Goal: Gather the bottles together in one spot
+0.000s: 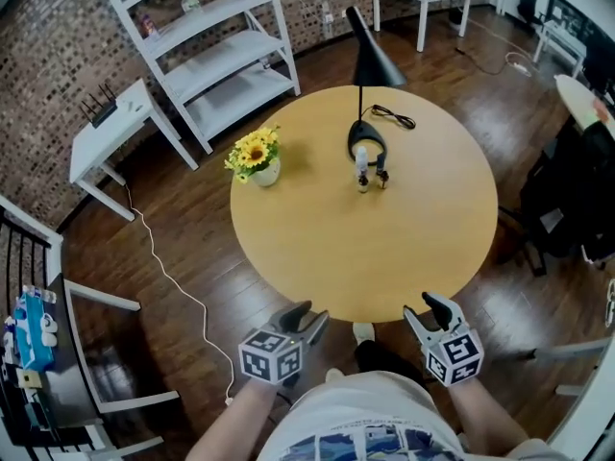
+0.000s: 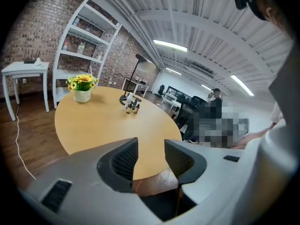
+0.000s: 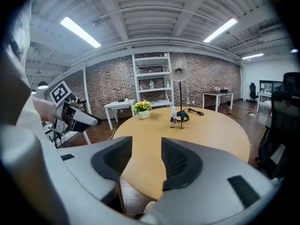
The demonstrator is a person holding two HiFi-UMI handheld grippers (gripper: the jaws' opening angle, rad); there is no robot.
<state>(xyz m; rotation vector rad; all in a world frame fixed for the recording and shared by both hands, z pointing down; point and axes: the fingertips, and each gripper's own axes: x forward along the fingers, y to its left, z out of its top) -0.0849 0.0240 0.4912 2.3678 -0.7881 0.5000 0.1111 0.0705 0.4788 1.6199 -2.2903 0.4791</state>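
A small cluster of bottles stands together on the far half of the round wooden table (image 1: 327,257): a taller white bottle (image 1: 362,169) and small dark bottles (image 1: 381,176) next to it. The same cluster shows as bottles (image 2: 131,106) in the left gripper view and as bottles (image 3: 176,117) in the right gripper view. My left gripper (image 1: 312,313) hovers off the table's near edge, open, with nothing between its jaws. Beside it to the right, my right gripper (image 1: 430,307) is also open and empty. Both are far from the bottles. The left gripper (image 2: 151,146) and right gripper (image 3: 146,144) point across the table.
A black lamp (image 1: 366,75) with a ring base and cord stands just behind the bottles. A white pot of sunflowers (image 1: 258,157) sits on the table's left. Around the table are a white shelf unit (image 1: 216,46), a white side table (image 1: 110,128) and a black chair (image 1: 567,200).
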